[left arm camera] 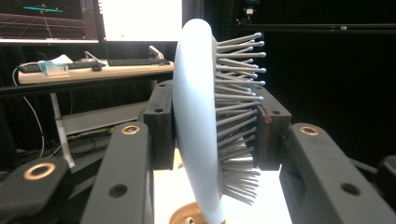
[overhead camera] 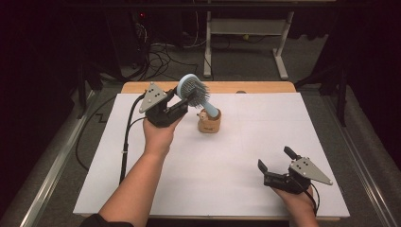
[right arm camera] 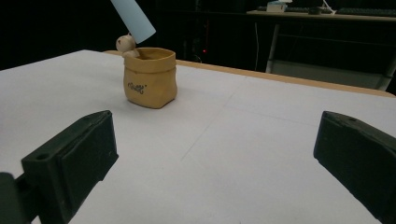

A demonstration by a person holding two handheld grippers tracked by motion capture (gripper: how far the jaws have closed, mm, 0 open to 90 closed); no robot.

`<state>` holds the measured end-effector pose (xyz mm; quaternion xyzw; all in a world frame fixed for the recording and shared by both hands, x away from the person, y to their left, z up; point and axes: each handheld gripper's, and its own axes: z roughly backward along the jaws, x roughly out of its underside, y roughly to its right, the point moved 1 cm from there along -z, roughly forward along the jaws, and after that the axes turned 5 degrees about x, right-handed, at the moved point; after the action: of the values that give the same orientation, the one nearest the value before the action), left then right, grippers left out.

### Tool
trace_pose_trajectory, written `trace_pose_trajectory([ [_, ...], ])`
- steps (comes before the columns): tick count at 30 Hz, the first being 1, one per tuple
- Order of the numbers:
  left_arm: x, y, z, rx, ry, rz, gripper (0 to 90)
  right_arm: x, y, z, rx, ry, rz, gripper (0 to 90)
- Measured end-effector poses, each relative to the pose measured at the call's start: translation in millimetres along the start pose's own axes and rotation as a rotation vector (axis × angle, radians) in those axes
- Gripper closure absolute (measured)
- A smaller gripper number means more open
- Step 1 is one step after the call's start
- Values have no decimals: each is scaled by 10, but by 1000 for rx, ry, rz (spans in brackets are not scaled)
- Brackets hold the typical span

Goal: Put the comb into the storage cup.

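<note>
A pale blue hairbrush [overhead camera: 194, 91] with grey bristles is clamped by its head in my left gripper [overhead camera: 182, 100], above the far middle of the table. Its handle slants down into a small tan pouch-shaped pot [overhead camera: 209, 121]. From the left gripper view, the pads press the hairbrush [left arm camera: 198, 121] from both sides, back on the left, bristles on the right. My right gripper [overhead camera: 275, 163] rests near the front right of the table, open with nothing between its jaws. The right gripper view has the pot [right arm camera: 149, 77] far off, the brush handle [right arm camera: 133, 18] sticking out of it.
A white sheet [overhead camera: 213, 161] covers the wooden table [overhead camera: 265, 87]. A small figurine head [right arm camera: 125, 43] peeks from the pot's rim. Beyond the table are a desk frame [overhead camera: 246, 33] and floor cables [overhead camera: 161, 54]. Black cable trails from my left gripper down the table's left.
</note>
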<state>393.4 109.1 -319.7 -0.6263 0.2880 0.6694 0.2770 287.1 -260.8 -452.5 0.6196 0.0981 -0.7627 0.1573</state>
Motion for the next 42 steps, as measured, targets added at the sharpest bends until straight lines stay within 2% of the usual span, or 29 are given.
trace_pose_trajectory([
  [8,-3,-52,-86,-10,-4,14,591,0,0,-2,2,3,0,0],
  [23,159,-99,-254,-44,-63,19,590,2,9,-1,5,2,-3,0],
  [31,217,-98,-292,-43,-79,25,590,-2,12,7,10,3,-9,0],
  [42,260,-51,-334,-41,-98,8,590,-1,9,1,7,3,-4,0],
])
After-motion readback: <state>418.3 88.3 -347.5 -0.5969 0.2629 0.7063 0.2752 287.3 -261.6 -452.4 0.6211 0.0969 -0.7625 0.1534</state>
